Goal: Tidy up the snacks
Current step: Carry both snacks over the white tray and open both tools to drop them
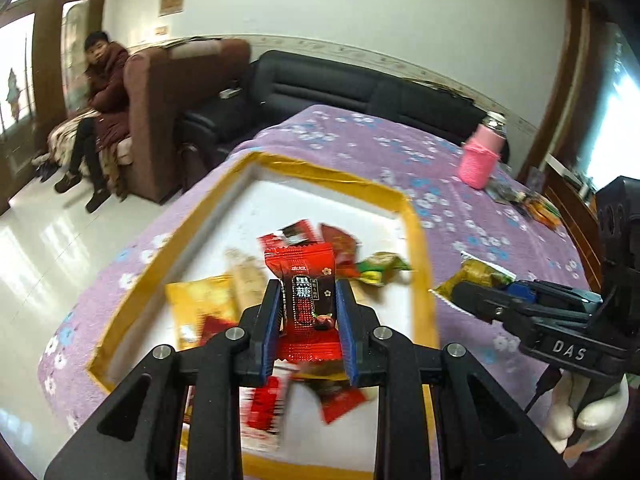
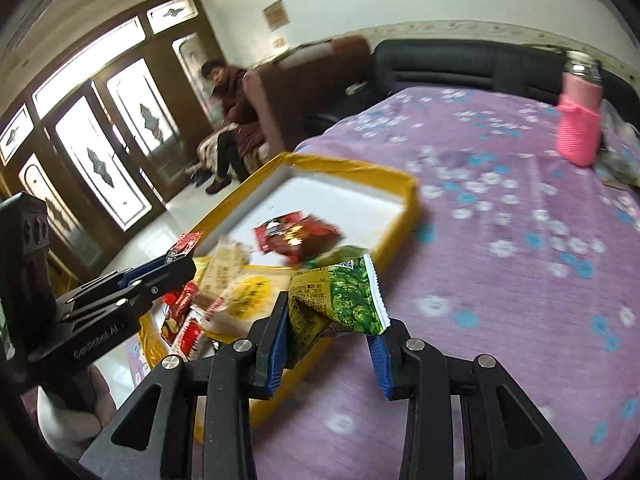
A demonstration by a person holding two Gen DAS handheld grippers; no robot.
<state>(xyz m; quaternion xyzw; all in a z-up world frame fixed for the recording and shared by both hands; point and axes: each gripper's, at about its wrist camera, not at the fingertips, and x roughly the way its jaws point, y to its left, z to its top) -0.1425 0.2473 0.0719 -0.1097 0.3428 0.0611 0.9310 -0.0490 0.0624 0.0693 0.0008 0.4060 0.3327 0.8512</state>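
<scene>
My left gripper (image 1: 307, 320) is shut on a red and black candy packet (image 1: 306, 296) and holds it above the white tray with a yellow rim (image 1: 420, 264). Several snack packets lie in the tray (image 1: 208, 304). My right gripper (image 2: 332, 344) is shut on a green and yellow snack packet (image 2: 340, 300), just right of the tray's yellow rim (image 2: 404, 216) above the purple cloth. The right gripper also shows in the left wrist view (image 1: 476, 296), holding its packet (image 1: 476, 274). The left gripper shows in the right wrist view (image 2: 176, 264).
A purple flowered cloth (image 2: 500, 240) covers the table. A pink-sleeved bottle (image 2: 580, 120) stands at the far right, with loose packets near it (image 1: 532, 204). A black sofa (image 1: 340, 84) and brown armchair with a seated person (image 1: 104, 92) are beyond the table.
</scene>
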